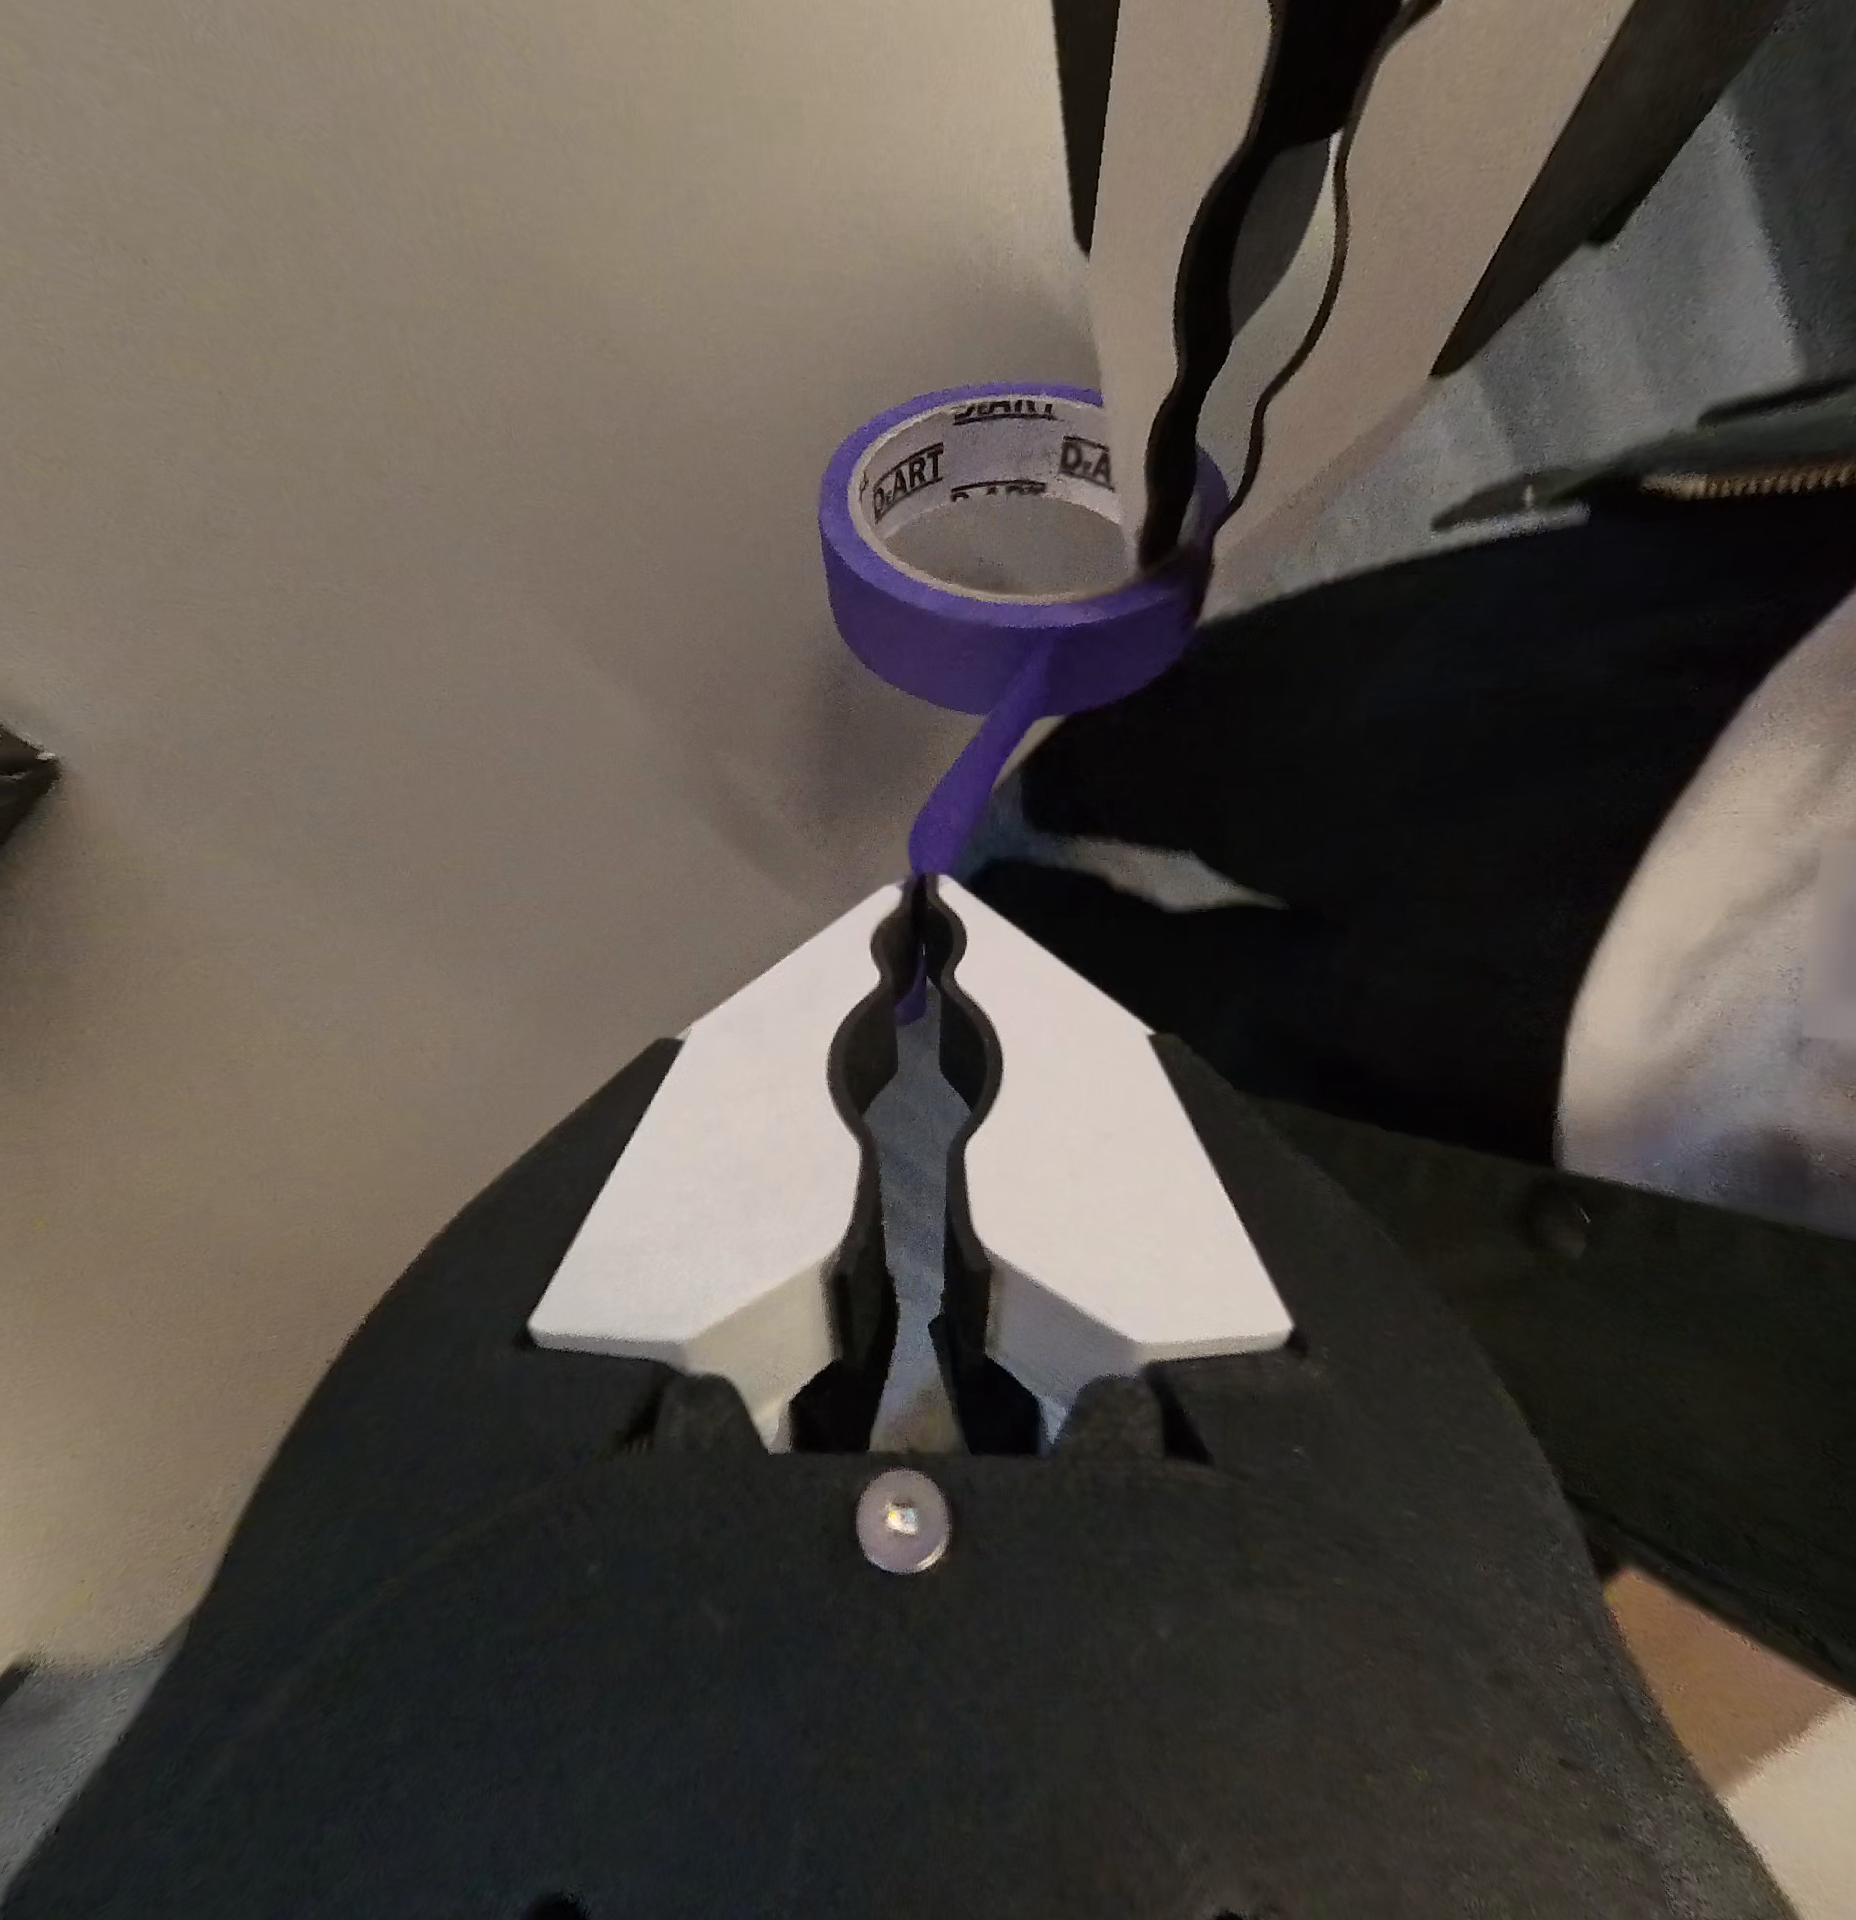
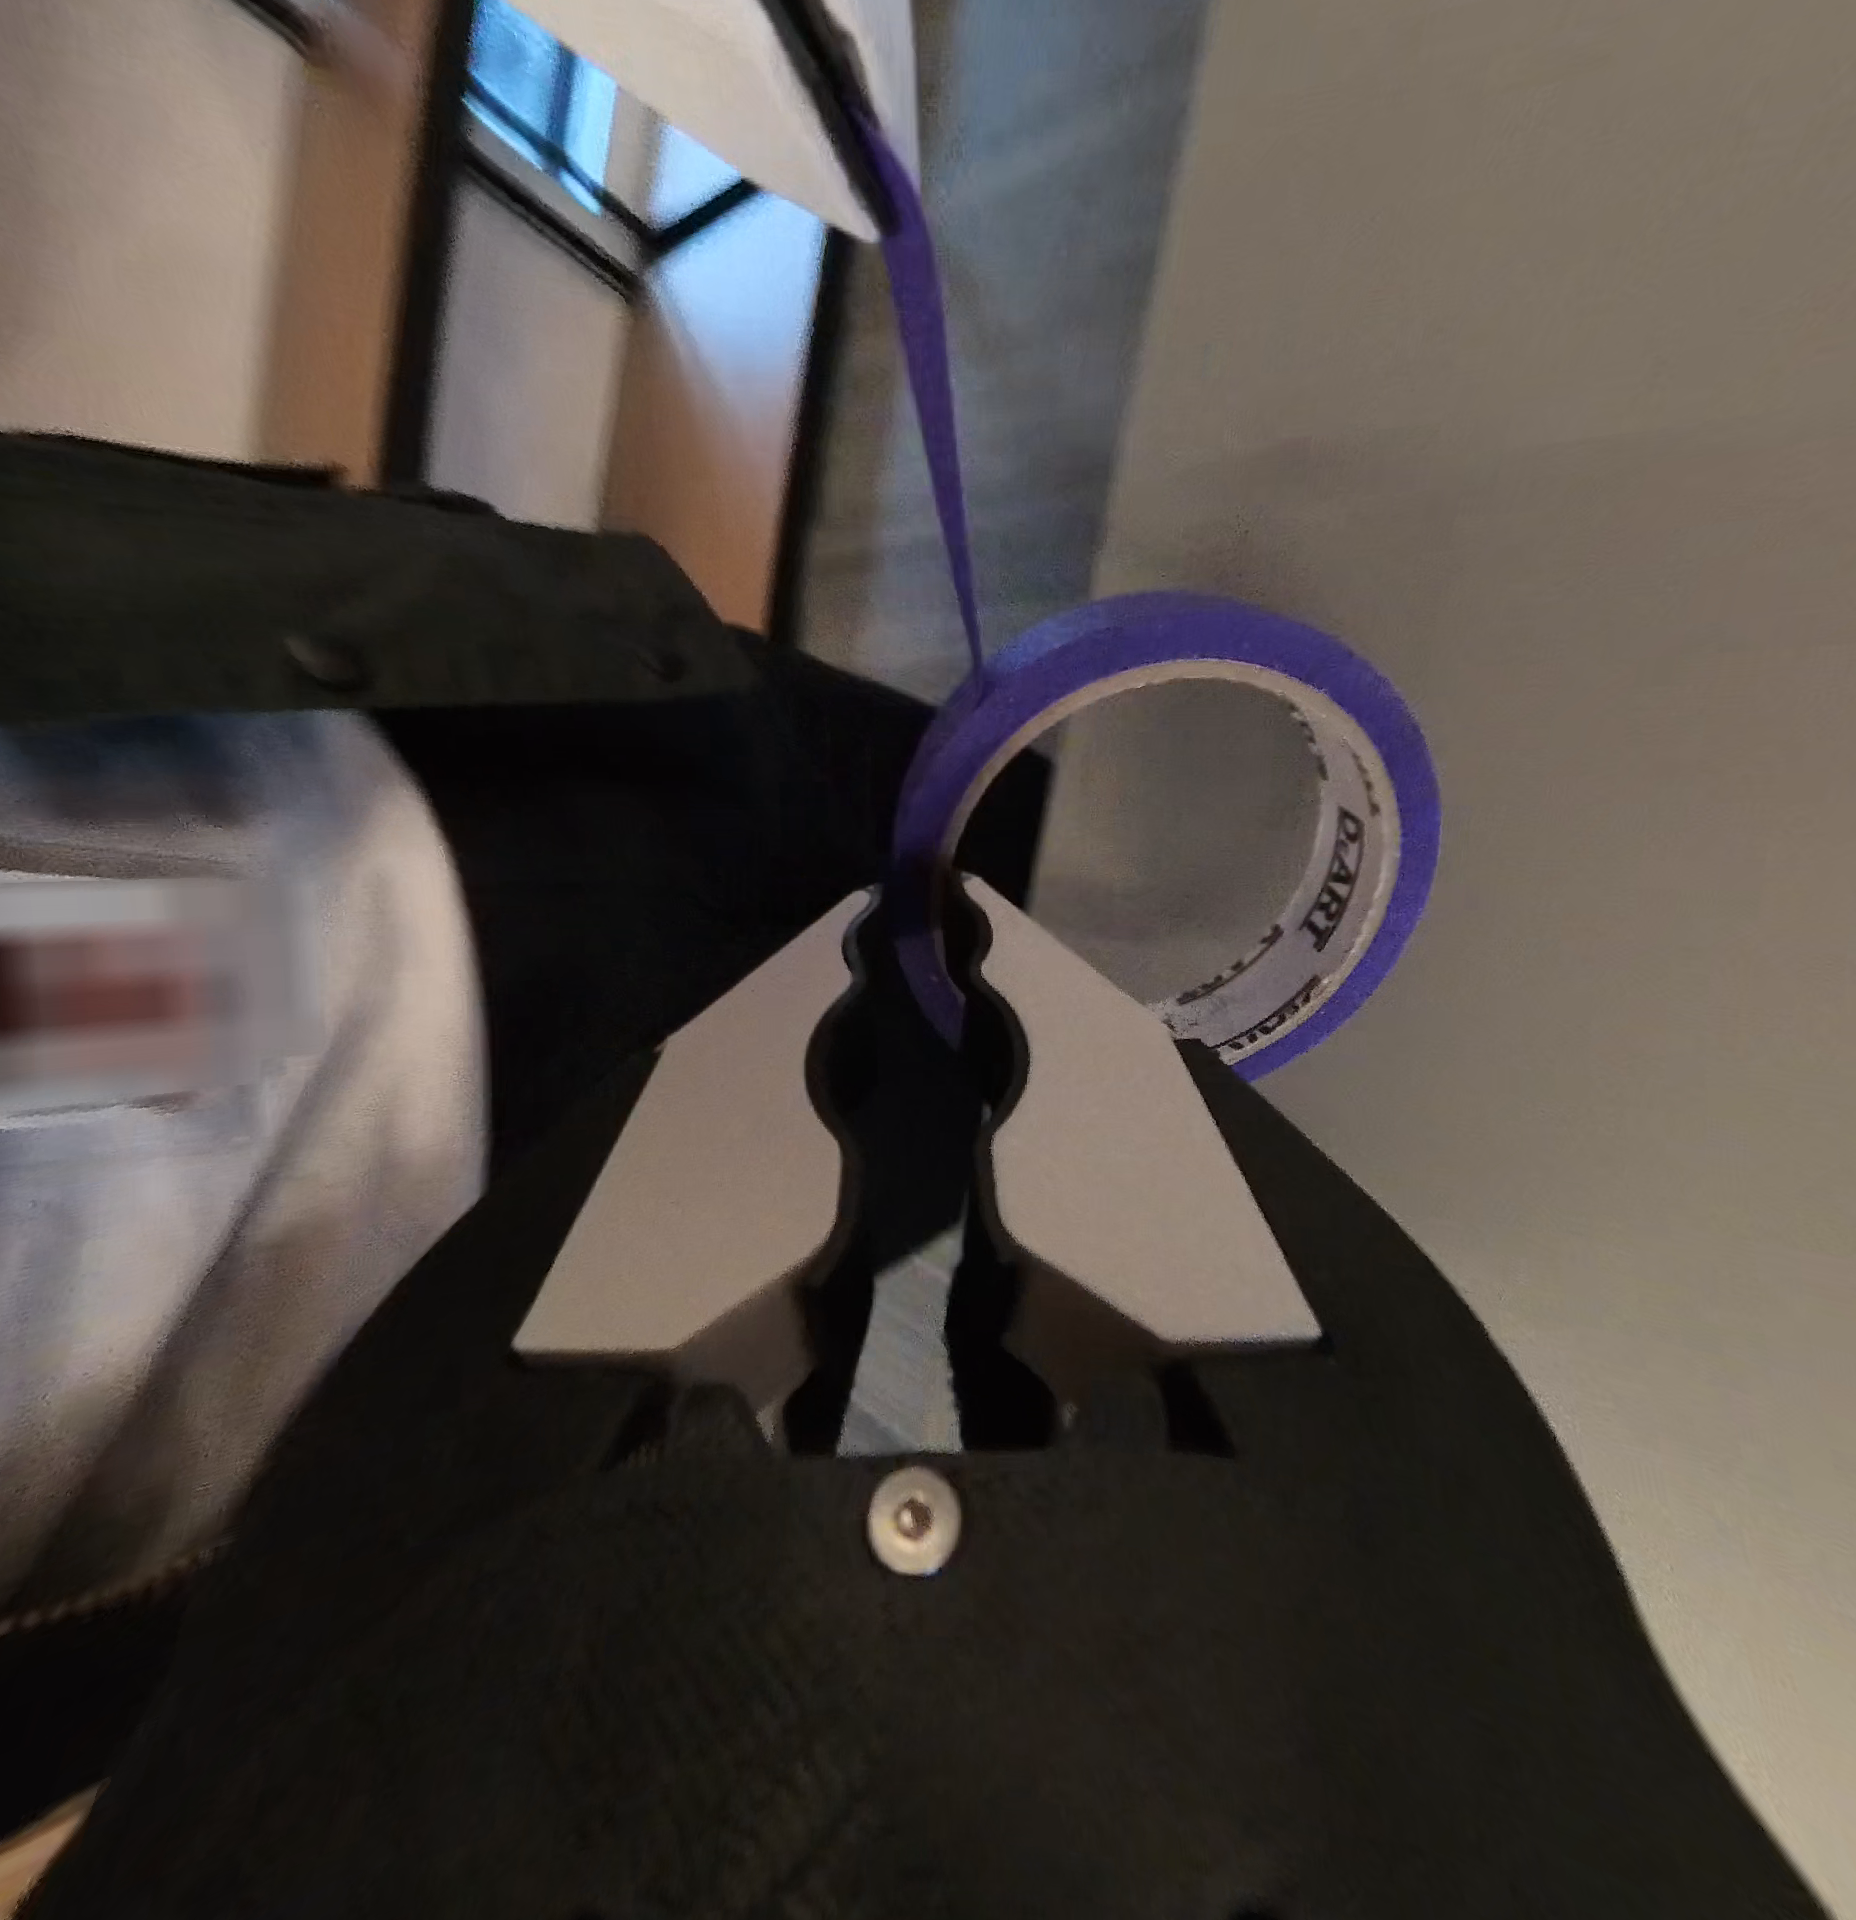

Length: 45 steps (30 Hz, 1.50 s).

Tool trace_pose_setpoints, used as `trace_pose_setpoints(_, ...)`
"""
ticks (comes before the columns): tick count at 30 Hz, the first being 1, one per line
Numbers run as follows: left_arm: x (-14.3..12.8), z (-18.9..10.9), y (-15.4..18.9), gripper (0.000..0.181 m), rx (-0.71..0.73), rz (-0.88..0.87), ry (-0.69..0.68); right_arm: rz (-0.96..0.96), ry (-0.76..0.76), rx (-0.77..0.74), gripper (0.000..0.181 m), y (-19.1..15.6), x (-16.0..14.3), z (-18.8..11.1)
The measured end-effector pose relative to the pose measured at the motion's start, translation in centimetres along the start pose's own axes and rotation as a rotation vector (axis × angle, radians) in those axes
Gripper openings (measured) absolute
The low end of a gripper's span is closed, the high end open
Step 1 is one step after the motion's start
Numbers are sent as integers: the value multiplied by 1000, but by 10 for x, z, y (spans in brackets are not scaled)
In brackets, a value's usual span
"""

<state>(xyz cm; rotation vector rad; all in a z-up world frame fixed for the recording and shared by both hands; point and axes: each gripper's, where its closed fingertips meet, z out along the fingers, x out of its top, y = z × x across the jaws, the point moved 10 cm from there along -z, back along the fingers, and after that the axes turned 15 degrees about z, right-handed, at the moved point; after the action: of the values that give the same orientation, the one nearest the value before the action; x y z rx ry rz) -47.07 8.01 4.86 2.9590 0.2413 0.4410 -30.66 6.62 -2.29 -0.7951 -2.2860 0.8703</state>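
The roll of purple tape (image 1: 1017, 551) hangs in the air above a pale bench (image 1: 384, 416), touching nothing but the tools; the right tool (image 2: 919, 914) has its fingers pressed together on the roll's wall, one inside the cardboard core and one outside, as both wrist views show; a strip of tape (image 1: 981, 758) already peeled from the roll runs, slightly twisted, to the left tool (image 1: 919, 904), whose tips pinch its free end; so a short length is drawn out and held taut between the two, still joined to the roll, with no cut or tear visible and nothing stuck down anywhere in view; the core's white inner face carries repeated black printed lettering, which I leave unread; behind are a person's dark jacket (image 1: 1423, 779) with a zip, a blurred patch, and black-framed shelving (image 2: 425, 312).
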Motion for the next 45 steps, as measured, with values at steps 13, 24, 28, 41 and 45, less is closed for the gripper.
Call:
trace_pose_setpoints(13,-48,89,-5,0,142,-158,302,16,-18,-418,12,35,-8,27)
trace_pose_setpoints(24,-62,105,-1,0,89,-214,357,103,48,-364,18,47,-17,35)
trace_pose_setpoints(28,-64,103,0,4,60,-213,404,80,68,-366,17,47,-19,35)
trace_pose_setpoints(41,-95,97,10,17,116,-306,432,162,103,-307,19,52,-22,33)
trace_pose_setpoints(45,-92,100,16,17,124,-309,422,170,119,-309,19,52,-22,33)
